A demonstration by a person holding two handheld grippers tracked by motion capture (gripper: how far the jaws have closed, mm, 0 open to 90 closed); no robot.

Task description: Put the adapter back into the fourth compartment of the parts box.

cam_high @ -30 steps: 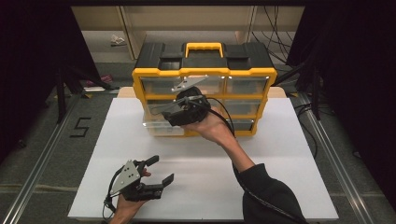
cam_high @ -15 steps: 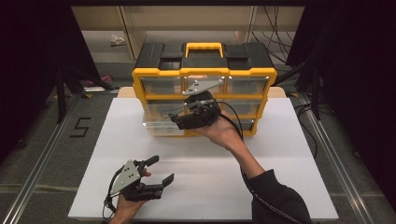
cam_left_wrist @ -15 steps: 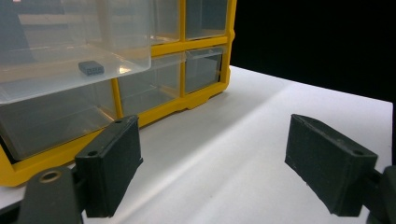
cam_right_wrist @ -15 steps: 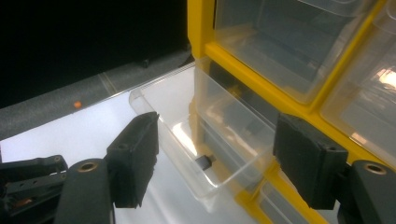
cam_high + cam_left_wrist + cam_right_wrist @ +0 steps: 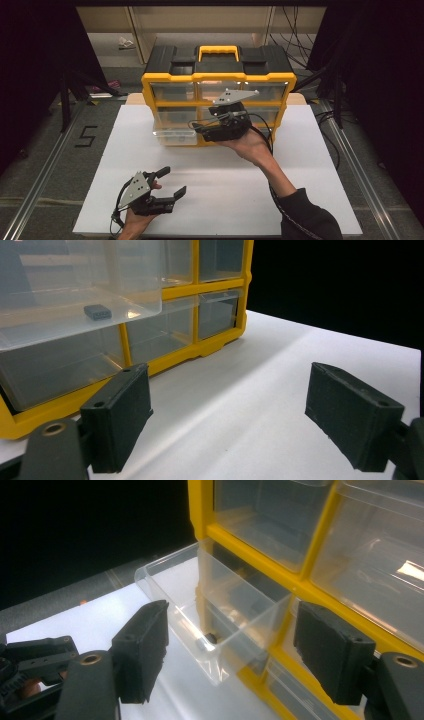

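White table, dark room: I'm working the pulled-out clear drawer of the yellow organizer.

Nearest me, my left gripper rests low on the table, jaws spread wide and empty. Farther off, my right gripper is the nearer one: its jaws, just opening further, hold nothing, and the drawer lies just left of them, its long axis running left-right along the cabinet front. It's transparent, with a small dark part inside.
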